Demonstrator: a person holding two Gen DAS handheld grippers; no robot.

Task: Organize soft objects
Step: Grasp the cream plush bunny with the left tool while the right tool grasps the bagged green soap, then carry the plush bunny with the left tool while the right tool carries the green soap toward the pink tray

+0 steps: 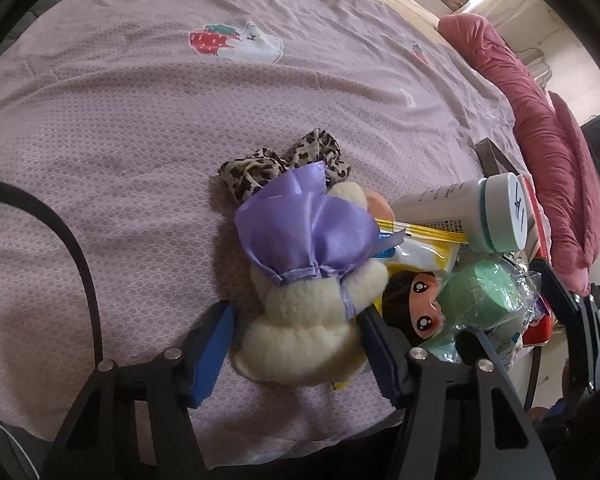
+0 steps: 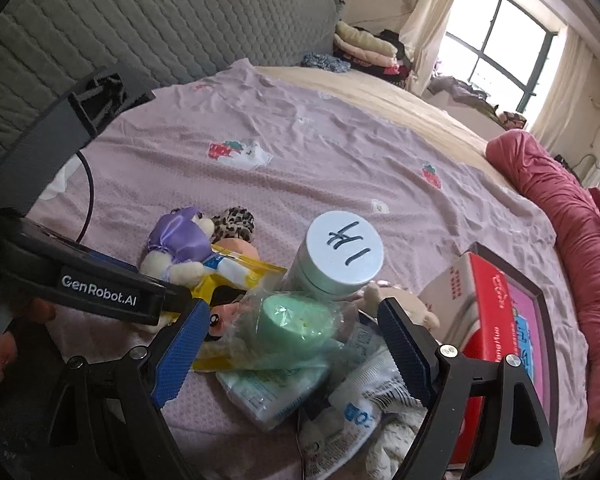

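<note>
Pink bedsheet (image 1: 140,120) lies bare ahead and left of the spread left gripper (image 1: 296,344), which straddles a cream, purple-dressed plush bear (image 1: 308,320); the right gripper (image 2: 292,344) gapes over a bagged green sponge (image 2: 296,320).

**Two Cameras Looking Down at One Pile on the Bed**

The left wrist camera is sitting close above the cream plush toy (image 1: 312,320) in the purple dress, looking steeply down at the pink sheet (image 1: 140,128). The right wrist camera is looking down less steeply, close over the green roll in a clear bag (image 2: 296,320), and is seeing far across to the window (image 2: 500,40). Both are sharing the toy, the jar with the marked lid (image 2: 344,252), the doll face (image 1: 416,300) and the red quilt (image 2: 572,216)
</note>
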